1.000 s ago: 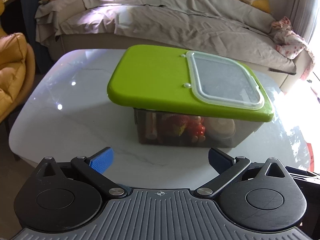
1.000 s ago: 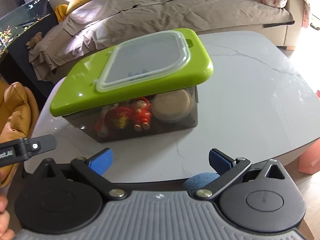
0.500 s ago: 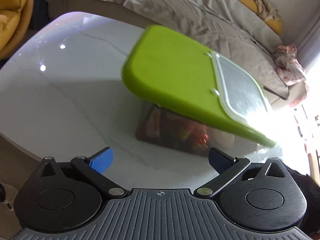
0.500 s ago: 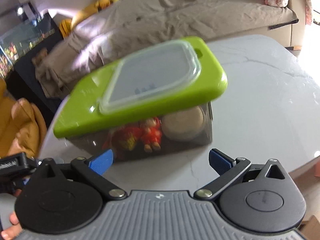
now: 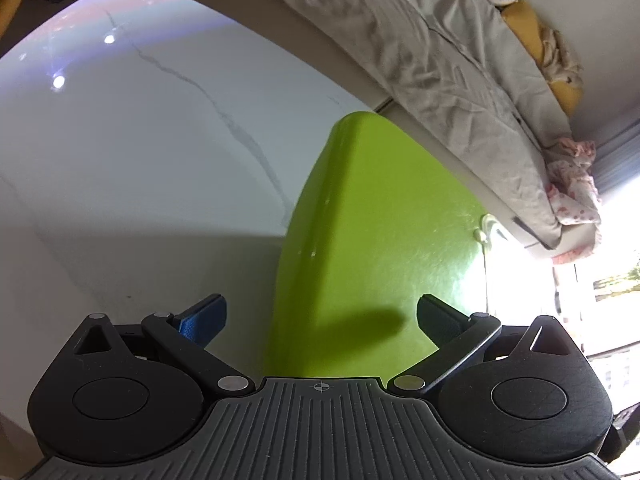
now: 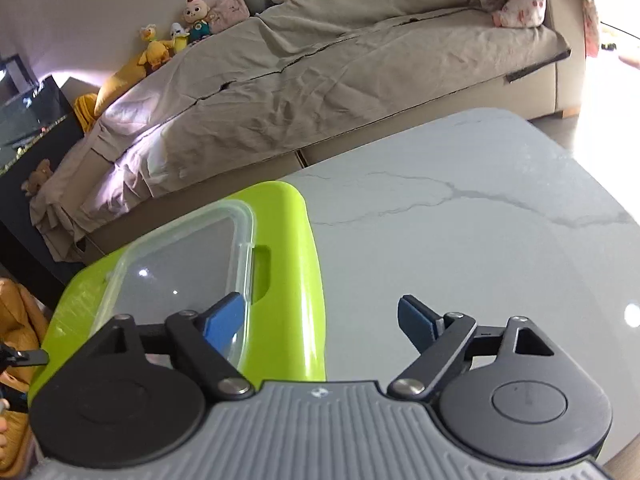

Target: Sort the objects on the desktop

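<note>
A lime-green lid [image 5: 376,248] with a clear inset panel [image 6: 176,276] covers the storage box; the box body and its contents are hidden under it in both views. My left gripper [image 5: 320,316] is open and hangs close over the lid's left end, whose rounded edge runs between the fingers without touching the pads. My right gripper [image 6: 320,322] straddles the lid's right end [image 6: 296,280]: one blue pad [image 6: 224,320] is above the clear panel, the other above the table. Its jaws are closing and the pads are clear of the lid.
The box stands on a white marble table [image 6: 480,240] with bare surface to its left [image 5: 140,160] and right. Behind is a sofa under a beige cover [image 6: 320,80] with plush toys [image 6: 192,20]. A dark cabinet [image 6: 36,128] stands at the far left.
Both grippers have moved in and down to the lid's two ends. The box body with the toys has dropped out of sight. The right jaws have narrowed slightly.
</note>
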The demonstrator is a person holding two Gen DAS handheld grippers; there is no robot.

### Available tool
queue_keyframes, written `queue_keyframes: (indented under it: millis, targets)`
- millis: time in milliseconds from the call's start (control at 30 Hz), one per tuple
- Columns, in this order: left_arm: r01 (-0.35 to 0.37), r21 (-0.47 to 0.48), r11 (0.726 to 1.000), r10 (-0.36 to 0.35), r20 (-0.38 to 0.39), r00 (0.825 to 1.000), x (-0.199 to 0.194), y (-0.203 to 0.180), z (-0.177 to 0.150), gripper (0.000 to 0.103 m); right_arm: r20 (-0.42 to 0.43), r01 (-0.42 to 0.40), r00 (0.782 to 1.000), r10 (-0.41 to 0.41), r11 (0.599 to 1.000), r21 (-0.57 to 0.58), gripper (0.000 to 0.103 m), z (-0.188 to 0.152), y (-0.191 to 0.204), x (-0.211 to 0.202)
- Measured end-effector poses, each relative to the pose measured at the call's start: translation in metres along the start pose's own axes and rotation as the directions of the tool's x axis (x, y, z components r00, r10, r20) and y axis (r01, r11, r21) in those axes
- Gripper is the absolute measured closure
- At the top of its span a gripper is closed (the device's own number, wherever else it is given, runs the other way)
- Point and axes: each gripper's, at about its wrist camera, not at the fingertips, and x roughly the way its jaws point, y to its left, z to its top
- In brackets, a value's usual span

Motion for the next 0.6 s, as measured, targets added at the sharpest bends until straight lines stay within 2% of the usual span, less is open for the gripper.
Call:
queue_keyframes:
  millis: [67,133,233,267,300,467,600]
  targets:
    - [0.014,0.005,1.0,-0.014,-0.009,1.0,0.004,-0.006,0.001,0.0,0.0,-0.01,1.0,0.01,1.0,0.014,0.012,0.002,-0.002,0.008]
    - [0.015,0.018,1.0,-0.014,-0.018,1.0,0.005,-0.011,-0.001,0.0,0.009,-0.029,1.0,0.029,1.0,0.006,0.014,0.005,-0.003,0.011]
    - [0.028,0.059,0.998,-0.026,-0.026,0.999,0.003,-0.02,-0.009,0.0,-0.003,-0.076,0.997,0.076,0.997,-0.001,0.036,0.01,0.0,0.009]
    - [0.019,0.078,0.997,-0.017,-0.027,0.999,0.003,-0.024,-0.011,0.0,-0.005,-0.088,0.996,0.088,0.996,-0.009,0.05,0.01,0.003,0.006]
    - [0.011,0.099,0.995,-0.008,-0.03,1.0,0.004,-0.029,-0.013,0.0,-0.002,-0.088,0.996,0.088,0.996,-0.023,0.057,0.01,0.006,0.002]
    - [-0.008,0.139,0.99,0.011,-0.023,1.0,0.0,-0.035,-0.021,0.0,0.018,-0.047,0.999,0.048,0.996,-0.078,0.06,0.003,0.015,-0.015]
    - [0.012,0.085,0.996,-0.008,-0.043,0.999,0.001,-0.023,-0.015,0.0,-0.016,-0.082,0.997,0.081,0.994,-0.074,0.061,-0.007,0.011,-0.023]
